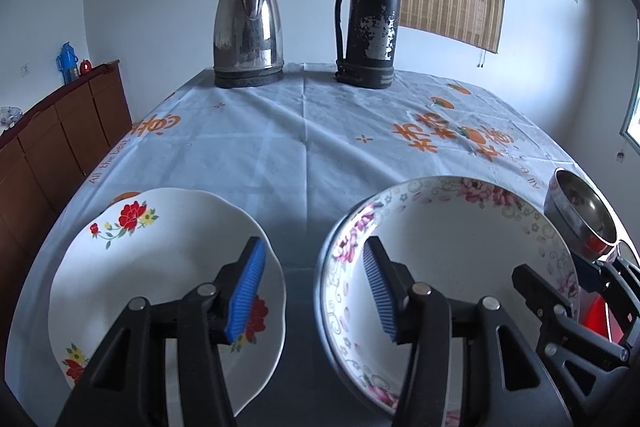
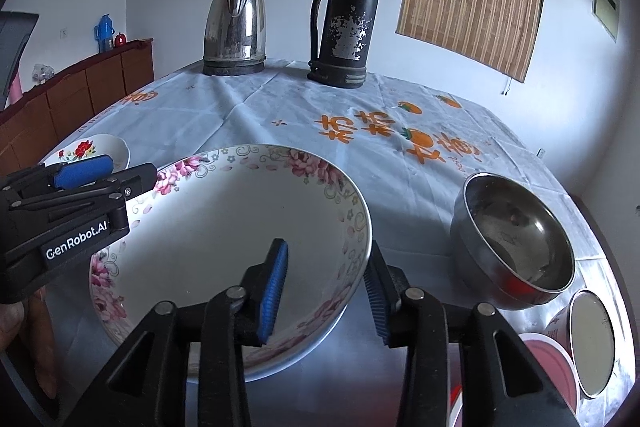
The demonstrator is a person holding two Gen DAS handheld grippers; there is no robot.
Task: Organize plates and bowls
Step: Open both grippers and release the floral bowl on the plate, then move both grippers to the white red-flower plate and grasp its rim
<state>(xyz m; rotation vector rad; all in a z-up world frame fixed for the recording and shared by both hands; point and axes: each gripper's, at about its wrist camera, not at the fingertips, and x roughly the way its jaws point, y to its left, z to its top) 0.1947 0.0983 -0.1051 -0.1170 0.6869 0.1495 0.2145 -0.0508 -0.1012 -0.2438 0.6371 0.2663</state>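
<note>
Right gripper (image 2: pixel 326 287): jaws apart, straddling near-right rim of pink-flowered plate (image 2: pixel 224 227); pads not pressing on the rim.
Left gripper (image 2: pixel 116 173): at left, over the plate's left rim.
Steel bowl (image 2: pixel 516 243): right of plate, apart from it.
Red-flowered plate (image 2: pixel 96 149): far left.
Kettle (image 2: pixel 236 27), flask (image 2: pixel 346 19): upright at far edge of tablecloth (image 2: pixel 280 107).
Cups (image 2: pixel 588 343): lower right.

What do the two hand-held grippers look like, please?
Both are black linkages with silver pivot pins. The left hand-held gripper and the right hand-held gripper carry ribbed blue finger pads. The left one's side bears white "GenRobot.AI" lettering.
</note>
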